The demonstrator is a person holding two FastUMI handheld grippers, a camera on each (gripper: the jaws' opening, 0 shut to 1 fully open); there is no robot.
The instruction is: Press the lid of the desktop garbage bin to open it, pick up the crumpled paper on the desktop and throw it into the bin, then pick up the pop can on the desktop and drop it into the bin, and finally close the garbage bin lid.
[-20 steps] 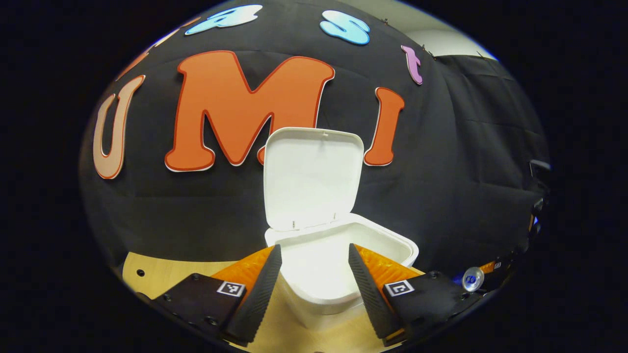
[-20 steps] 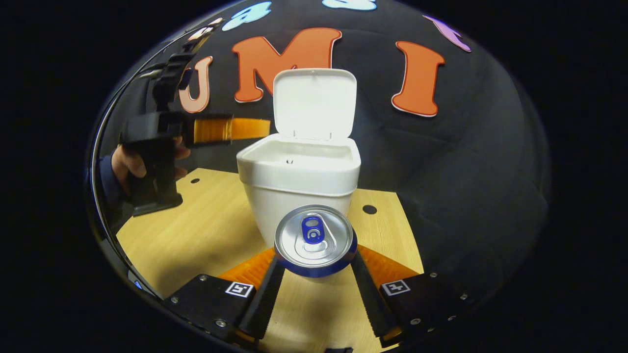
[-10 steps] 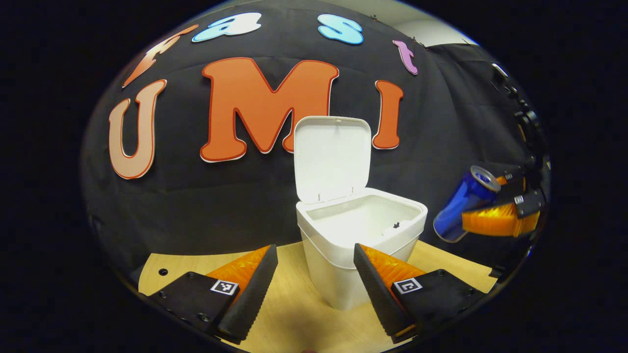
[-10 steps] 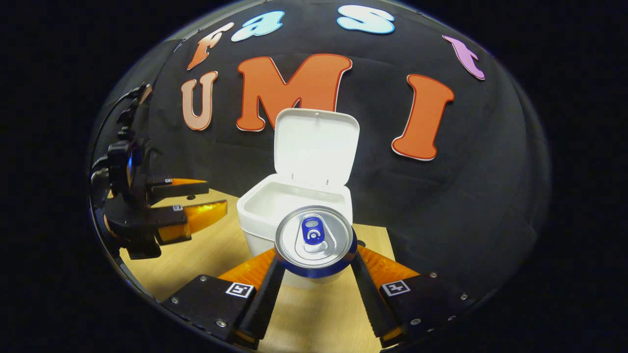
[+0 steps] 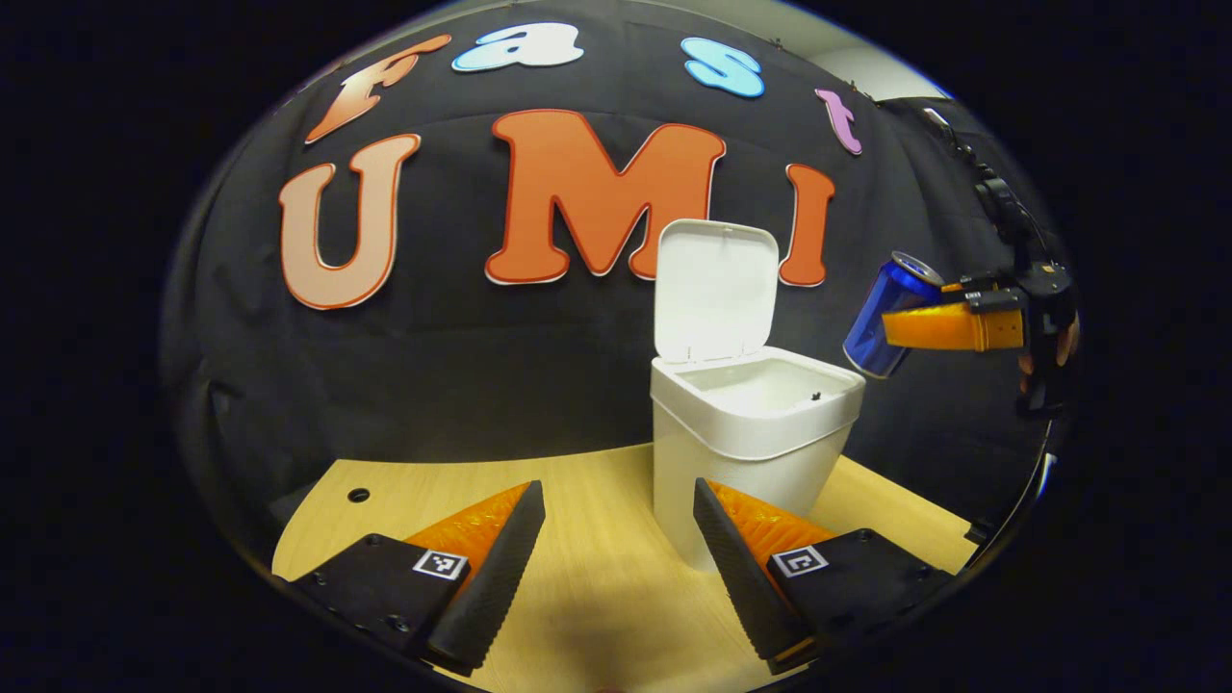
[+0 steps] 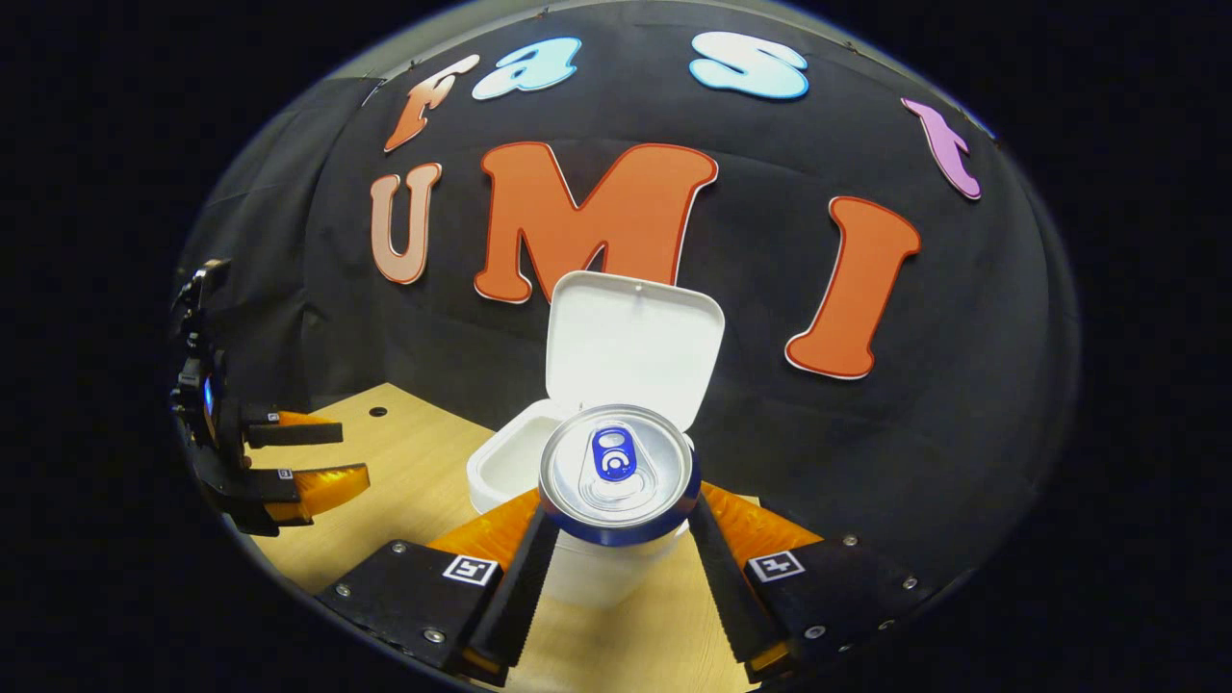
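Since 1.0 s ago the left gripper (image 5: 616,568) has pulled back from over the bin (image 5: 751,433) and now sits lower and to the left of it, above the desk (image 5: 577,500), w/ jaws spread wide and nothing between them. Meanwhile the right gripper (image 6: 616,568) has risen w/ the pop can (image 6: 618,474) and come in toward the bin.

In the right gripper view both fingers press the can's sides; can top w/ its blue tab faces the camera, bin opening just behind and below it. In the left gripper view the blue can (image 5: 885,316) hangs tilted in the air, up and to the right of the bin rim, not over the opening yet.

Lid (image 5: 714,289) stands upright, open, hinged at the back of the white bin. Bin stands on the wood desk. Can't see crumpled paper inside from these angles.
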